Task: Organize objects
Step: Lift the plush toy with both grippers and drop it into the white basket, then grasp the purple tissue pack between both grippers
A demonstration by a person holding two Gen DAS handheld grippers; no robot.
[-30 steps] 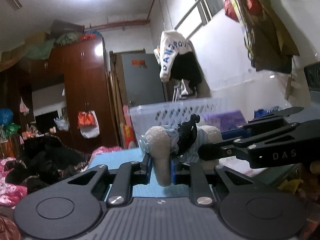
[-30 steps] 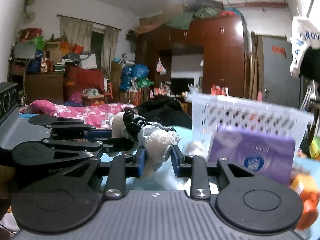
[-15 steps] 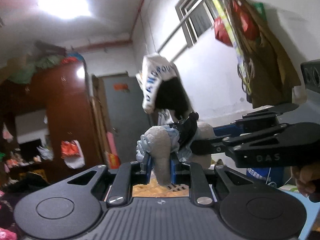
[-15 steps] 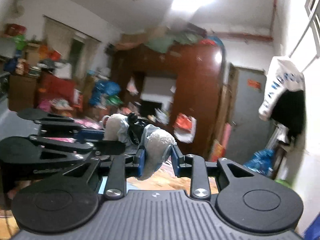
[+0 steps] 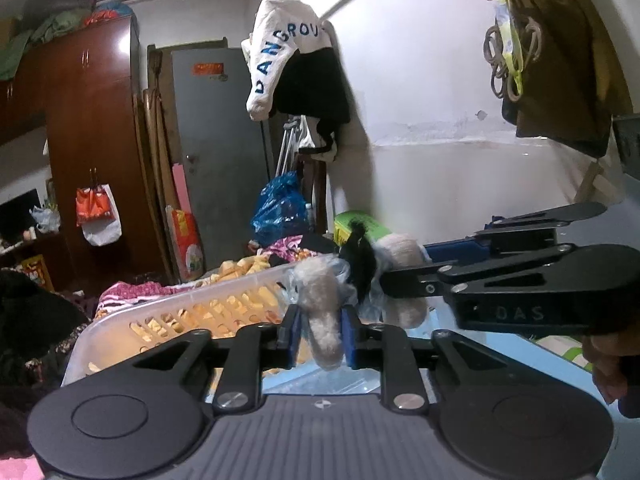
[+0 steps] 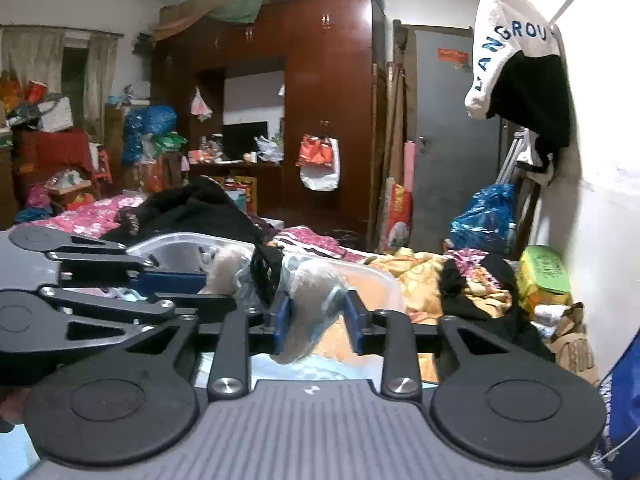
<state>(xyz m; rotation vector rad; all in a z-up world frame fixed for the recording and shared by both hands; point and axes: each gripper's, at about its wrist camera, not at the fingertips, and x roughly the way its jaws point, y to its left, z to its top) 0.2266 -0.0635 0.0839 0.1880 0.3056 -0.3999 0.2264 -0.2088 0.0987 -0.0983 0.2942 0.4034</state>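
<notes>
The left gripper [image 5: 319, 334] is closed on one fuzzy beige end of a soft toy [image 5: 324, 300] wrapped in clear plastic. The right gripper [image 6: 316, 330] is closed on the other beige end of the same toy; a black part [image 6: 266, 272] sits between the two ends. In the left view, the right gripper enters from the right side and crosses in front. The toy is therefore suspended between both tools, clear of any surface.

Change over the last second: both cameras have swung up toward the ceiling and dropped again. A second ago the white plastic basket [image 5: 180, 312] stood upright beyond the toy. Now its slotted wall and rim lie just below and behind the toy, near the grippers. The grip on both ends is unchanged.

Meaning for the task: the toy has been lifted and carried to the basket. It appears to be positioned at or over the rim, so the likely remaining step is to lower it inside and open both grippers. Whether the toy already touches the rim cannot be determined.
</notes>
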